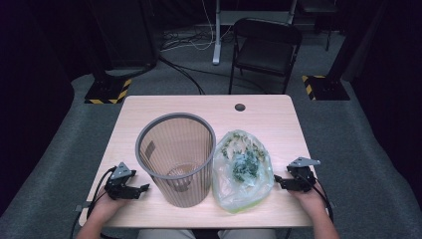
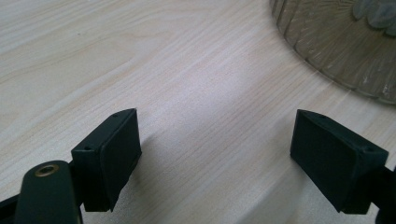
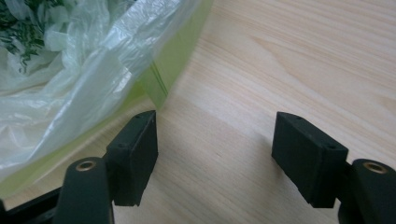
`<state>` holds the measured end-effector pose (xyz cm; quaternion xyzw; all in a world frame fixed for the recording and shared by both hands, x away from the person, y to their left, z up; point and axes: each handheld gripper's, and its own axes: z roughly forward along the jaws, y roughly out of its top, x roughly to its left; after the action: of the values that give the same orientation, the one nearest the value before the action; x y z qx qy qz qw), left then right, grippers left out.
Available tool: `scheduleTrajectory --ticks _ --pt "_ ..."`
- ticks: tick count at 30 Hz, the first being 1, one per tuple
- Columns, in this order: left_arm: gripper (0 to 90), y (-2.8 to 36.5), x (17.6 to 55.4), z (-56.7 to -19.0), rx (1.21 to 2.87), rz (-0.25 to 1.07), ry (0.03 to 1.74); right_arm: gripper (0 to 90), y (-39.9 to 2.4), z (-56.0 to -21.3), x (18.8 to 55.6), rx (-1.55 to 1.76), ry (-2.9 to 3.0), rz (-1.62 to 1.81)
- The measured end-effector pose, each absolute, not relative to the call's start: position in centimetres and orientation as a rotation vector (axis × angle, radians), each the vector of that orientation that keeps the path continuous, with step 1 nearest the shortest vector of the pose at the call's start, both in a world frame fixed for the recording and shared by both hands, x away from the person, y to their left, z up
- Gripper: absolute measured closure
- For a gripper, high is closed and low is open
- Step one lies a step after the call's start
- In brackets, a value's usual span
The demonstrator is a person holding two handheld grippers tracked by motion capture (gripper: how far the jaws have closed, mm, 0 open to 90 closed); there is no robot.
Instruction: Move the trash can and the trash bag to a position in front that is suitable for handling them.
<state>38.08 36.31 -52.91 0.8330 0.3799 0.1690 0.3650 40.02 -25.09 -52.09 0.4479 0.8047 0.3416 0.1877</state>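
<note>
On the pale wooden table (image 1: pixel 259 117), a grey mesh wastebasket (image 1: pixel 175 157) stands upright near the front edge, a little left of the middle, its open mouth facing up and its round base visible through the mesh. Just beside it on its right, touching or nearly touching its wall, lies a translucent plastic bag (image 1: pixel 242 169) holding green leafy scraps, with a yellow-green tinge along its lower edge. The left gripper (image 1: pixel 130 188) rests low over the table at the front left corner, held by the person's left hand (image 1: pixel 103 209), its jaws pointing toward the wastebasket and apart from it. In the left gripper view the two black jaws stand wide apart with bare wood grain between them and nothing held, and the ribbed base of the wastebasket (image 2: pixel 341 42) curves across the upper right corner. The right gripper (image 1: pixel 284 182) sits at the front right of the table, held by the person's right hand (image 1: pixel 307 198), its jaws aimed at the bag and close to its edge. In the right gripper view the jaws are likewise spread wide and empty, bare table between them; the crumpled bag (image 3: pixel 79 79) lies at upper left, its folded green edge just beyond the left jaw. Beyond the table, a black folding chair (image 1: pixel 266 47) stands on the grey carpet.
</note>
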Motion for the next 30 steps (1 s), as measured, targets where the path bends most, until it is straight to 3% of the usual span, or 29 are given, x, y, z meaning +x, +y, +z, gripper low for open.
scheduleTrajectory --ticks 15,30 --pt "16.3 36.4 38.0 -52.9 2.139 0.43 0.979 37.8 -26.7 -50.0 39.4 1.294 2.154 1.063" --pt "16.3 36.5 37.8 -52.9 2.142 0.434 0.979 35.9 -23.9 -47.7 38.4 1.121 2.167 1.214"
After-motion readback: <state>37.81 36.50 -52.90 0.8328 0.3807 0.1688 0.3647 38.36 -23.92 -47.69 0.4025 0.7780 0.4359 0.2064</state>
